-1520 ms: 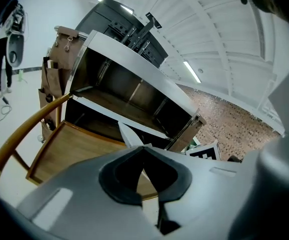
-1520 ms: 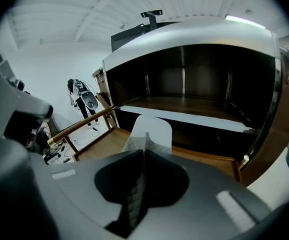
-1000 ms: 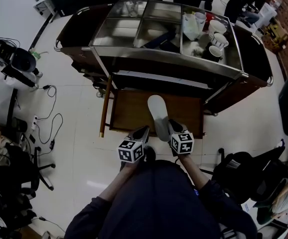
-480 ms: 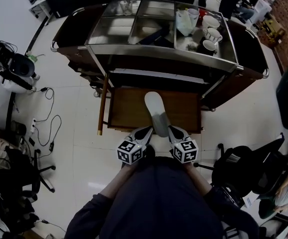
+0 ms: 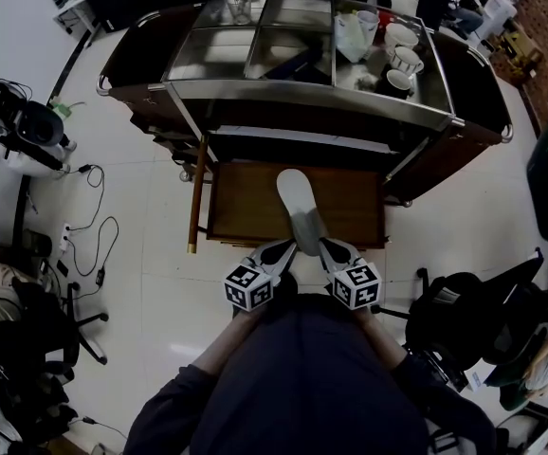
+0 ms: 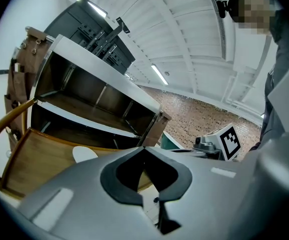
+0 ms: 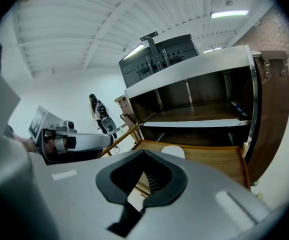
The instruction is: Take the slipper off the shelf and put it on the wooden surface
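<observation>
A white slipper [image 5: 298, 207] lies flat on the wooden surface [image 5: 246, 207] in front of the cart, toe toward the cart and heel at the near edge. My left gripper [image 5: 282, 251] is just left of the heel and my right gripper [image 5: 327, 248] just right of it. Both are shut and hold nothing. In the left gripper view the slipper's toe [image 6: 84, 154] shows past the shut left gripper [image 6: 144, 148]. In the right gripper view the slipper [image 7: 173, 151] rests on the wood [image 7: 214, 156] beyond the shut right gripper [image 7: 144, 152].
The serving cart [image 5: 302, 98] stands behind the wooden surface, with dark open shelves [image 7: 199, 114] and cups and a jug [image 5: 388, 50] on its metal top. Cables and gear [image 5: 27, 131] lie on the floor at the left. Black chairs [image 5: 464, 325] stand at the right.
The slipper stays where it lay on the wood. Both grippers have drawn back slightly toward the person's body and no longer touch the heel.
</observation>
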The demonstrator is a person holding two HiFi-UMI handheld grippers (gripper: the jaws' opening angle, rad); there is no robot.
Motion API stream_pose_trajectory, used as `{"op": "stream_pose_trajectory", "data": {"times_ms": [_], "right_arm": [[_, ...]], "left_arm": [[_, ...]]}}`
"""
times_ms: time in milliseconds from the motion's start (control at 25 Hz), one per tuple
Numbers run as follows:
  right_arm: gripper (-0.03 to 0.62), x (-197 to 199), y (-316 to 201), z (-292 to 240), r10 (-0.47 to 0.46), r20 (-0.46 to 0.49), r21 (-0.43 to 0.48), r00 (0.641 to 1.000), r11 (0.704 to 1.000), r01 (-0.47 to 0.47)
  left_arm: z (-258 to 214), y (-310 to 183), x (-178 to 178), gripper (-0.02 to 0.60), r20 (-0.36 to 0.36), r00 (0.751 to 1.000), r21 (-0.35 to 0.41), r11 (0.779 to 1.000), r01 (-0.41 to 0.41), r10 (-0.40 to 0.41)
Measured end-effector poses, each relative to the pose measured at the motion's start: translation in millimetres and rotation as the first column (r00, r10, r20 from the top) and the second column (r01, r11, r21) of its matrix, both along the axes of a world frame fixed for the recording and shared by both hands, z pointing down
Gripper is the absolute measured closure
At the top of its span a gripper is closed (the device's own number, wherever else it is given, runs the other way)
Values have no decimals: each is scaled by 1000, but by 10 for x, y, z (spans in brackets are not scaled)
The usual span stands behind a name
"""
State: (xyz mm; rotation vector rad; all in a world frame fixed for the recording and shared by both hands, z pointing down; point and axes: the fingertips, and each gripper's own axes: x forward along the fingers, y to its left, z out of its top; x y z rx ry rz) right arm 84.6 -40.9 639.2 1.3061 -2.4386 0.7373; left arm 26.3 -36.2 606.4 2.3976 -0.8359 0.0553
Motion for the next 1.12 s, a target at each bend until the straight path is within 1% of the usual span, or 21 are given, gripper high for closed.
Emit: {"op": "stream_pose_trajectory", "data": {"times_ms": [200, 320, 800, 1120], "right_arm": [[592, -56, 9, 4, -20, -15, 11, 1000, 1000, 20], [592, -92, 15, 17, -34, -20, 12, 999, 999, 34], [592, -161, 45, -4, -53, -3, 3, 999, 999, 53], [592, -206, 17, 0, -72, -2, 7, 997, 997, 72]], "left_arm": [[31, 36, -7, 569, 5, 1000, -5, 1000, -3, 4], [40, 32, -37, 569, -4, 1000, -11, 1000, 4, -4], [89, 85, -61, 569, 7, 1000, -50, 999, 0, 0], [106, 78, -83, 569, 4, 1000, -57, 998, 4, -4]]}}
